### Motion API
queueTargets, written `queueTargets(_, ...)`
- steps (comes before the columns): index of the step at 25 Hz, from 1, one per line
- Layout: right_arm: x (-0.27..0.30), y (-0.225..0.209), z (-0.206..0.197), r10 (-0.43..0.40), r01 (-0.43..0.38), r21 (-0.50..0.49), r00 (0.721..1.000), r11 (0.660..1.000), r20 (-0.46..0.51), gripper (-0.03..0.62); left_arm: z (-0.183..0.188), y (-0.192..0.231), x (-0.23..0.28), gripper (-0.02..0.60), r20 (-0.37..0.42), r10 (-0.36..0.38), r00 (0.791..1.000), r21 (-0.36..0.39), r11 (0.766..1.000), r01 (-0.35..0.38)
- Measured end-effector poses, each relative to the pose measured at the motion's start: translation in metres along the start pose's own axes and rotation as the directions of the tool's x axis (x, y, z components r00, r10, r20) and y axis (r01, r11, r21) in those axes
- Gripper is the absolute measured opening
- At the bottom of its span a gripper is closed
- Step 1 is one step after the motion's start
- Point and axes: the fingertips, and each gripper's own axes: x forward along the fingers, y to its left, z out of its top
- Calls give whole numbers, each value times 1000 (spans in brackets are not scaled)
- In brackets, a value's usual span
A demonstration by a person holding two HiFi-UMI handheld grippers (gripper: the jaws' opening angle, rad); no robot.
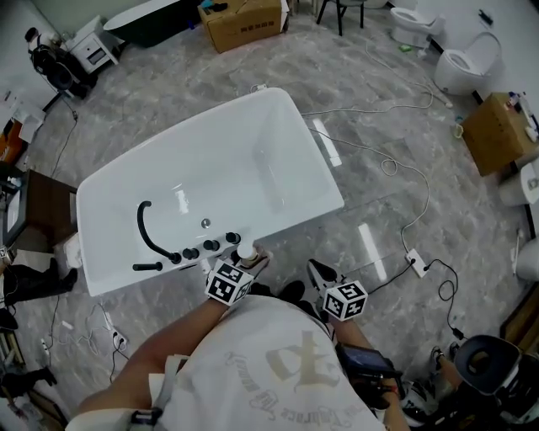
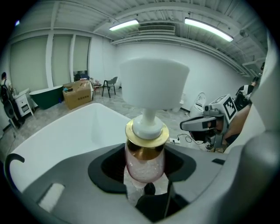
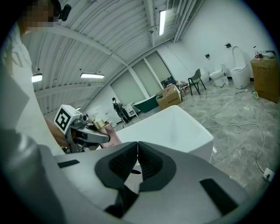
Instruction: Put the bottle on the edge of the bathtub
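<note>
Grey marble floor [image 1: 379,168], white tub [image 1: 324,181] in the middle. My left hand-held gripper [image 1: 244,263] is clamped on the pink bottle [image 2: 145,162], right at the tub's 6 o'clock rim by the black knobs [image 1: 210,246]. My right hand-held gripper [image 3: 137,159], at its 3 o'clock, is closed and empty.

Honestly, nothing here reads cleanly. The cardboard box [image 1: 244,23] on the floor has dark print on its side, way too small to make out. The person's white shirt [image 1: 286,362] has a big gold emblem over a curved line of script, too warped to read. The left marker cube [image 1: 229,282] and right marker cube [image 1: 345,300] just show black-and-white square patterns.
</note>
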Motion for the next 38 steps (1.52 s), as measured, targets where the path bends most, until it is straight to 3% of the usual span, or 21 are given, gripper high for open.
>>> queueTargets(18,10,-2,4,23,-23,10,999,1000,-22,6,8,38,2,218,-2,96,995,-73,993,-96)
queueTargets(38,49,-23,28,-42,41,-10,996,999,-73,6,-13,90,51,219,-88,53,995,-55,997,-58)
